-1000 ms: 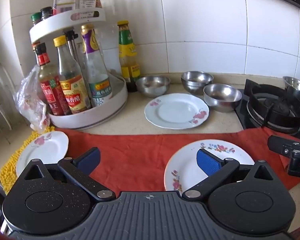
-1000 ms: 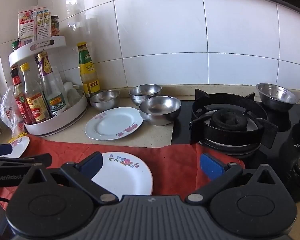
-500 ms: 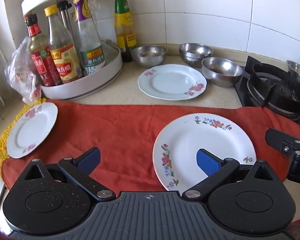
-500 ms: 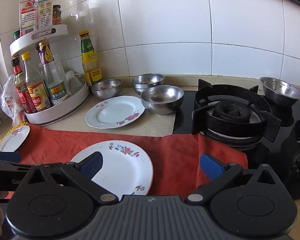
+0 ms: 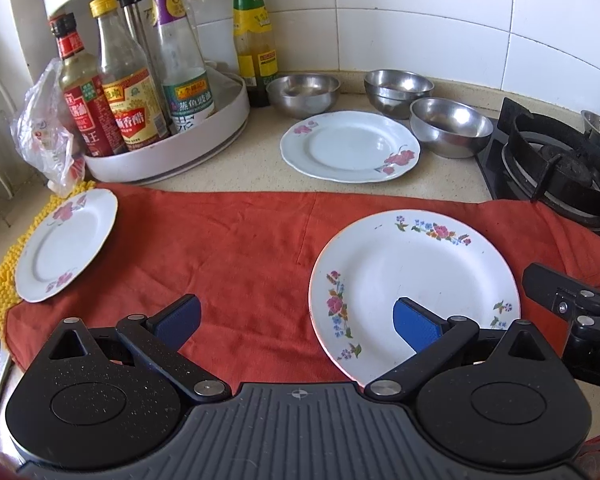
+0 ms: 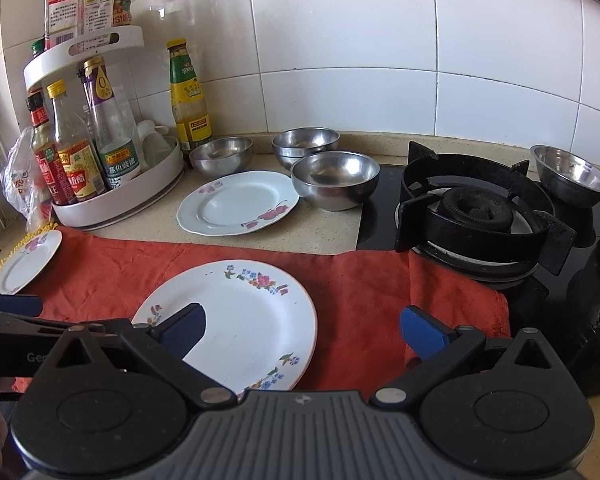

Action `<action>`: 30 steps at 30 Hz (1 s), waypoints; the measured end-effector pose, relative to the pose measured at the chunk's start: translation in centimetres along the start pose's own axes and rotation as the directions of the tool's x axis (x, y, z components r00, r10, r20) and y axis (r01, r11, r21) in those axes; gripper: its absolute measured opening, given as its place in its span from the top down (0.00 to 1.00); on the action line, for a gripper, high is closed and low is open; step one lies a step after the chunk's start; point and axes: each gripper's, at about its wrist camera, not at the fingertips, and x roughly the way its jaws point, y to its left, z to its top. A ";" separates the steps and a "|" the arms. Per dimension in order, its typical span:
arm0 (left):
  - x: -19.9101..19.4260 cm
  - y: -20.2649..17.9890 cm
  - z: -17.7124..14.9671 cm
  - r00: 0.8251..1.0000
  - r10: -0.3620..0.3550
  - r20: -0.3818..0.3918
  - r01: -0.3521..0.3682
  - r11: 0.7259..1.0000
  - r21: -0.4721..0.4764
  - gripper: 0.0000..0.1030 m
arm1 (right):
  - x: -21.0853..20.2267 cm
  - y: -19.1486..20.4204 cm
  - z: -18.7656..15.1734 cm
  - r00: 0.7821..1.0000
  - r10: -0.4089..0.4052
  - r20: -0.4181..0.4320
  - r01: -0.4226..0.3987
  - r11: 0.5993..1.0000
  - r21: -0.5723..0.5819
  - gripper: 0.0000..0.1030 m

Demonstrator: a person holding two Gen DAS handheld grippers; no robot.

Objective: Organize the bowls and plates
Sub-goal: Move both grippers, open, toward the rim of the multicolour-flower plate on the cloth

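Note:
A large flowered plate (image 5: 416, 280) (image 6: 236, 320) lies on the red cloth (image 5: 228, 248). A smaller plate (image 5: 350, 146) (image 6: 238, 203) sits behind it on the counter. Another small plate (image 5: 66, 244) (image 6: 26, 260) rests at the cloth's left end. Three steel bowls (image 5: 450, 126) (image 6: 335, 178) stand by the wall, and a fourth bowl (image 6: 572, 174) is beside the burner. My left gripper (image 5: 296, 320) hovers open above the cloth, its right finger over the large plate. My right gripper (image 6: 302, 330) is open and holds nothing, its left finger above that same plate.
A white two-tier rack of sauce bottles (image 5: 160, 136) (image 6: 100, 168) stands at the back left, with a yellow-capped bottle (image 6: 188, 96) beside it. A gas burner (image 6: 480, 216) fills the right. A plastic bag (image 5: 48, 136) lies at the far left.
Both grippers have tilted down and come closer to the cloth, so the large plate shows fuller. Nothing was grasped or moved.

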 end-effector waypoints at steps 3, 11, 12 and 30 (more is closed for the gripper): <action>0.1 0.3 -0.1 1.000 0.002 -0.017 -0.003 1.000 -0.007 0.00 | 0.2 0.3 -0.2 1.000 0.007 -0.011 -0.007 1.000 -0.008 0.00; 0.5 0.9 -1.0 0.998 0.003 -0.060 -0.005 0.999 -0.043 0.00 | 0.6 1.0 -0.6 0.999 0.018 -0.038 -0.020 0.999 -0.038 0.00; 0.6 0.9 -1.1 0.998 0.004 -0.066 -0.007 0.999 -0.048 0.00 | 0.6 1.0 -0.6 0.999 0.019 -0.039 -0.020 0.999 -0.040 0.00; 1.1 2.0 -1.8 0.988 0.001 -0.156 -0.025 0.988 -0.150 0.01 | 1.5 0.2 -0.4 0.998 -0.016 -0.060 0.015 1.000 -0.017 0.00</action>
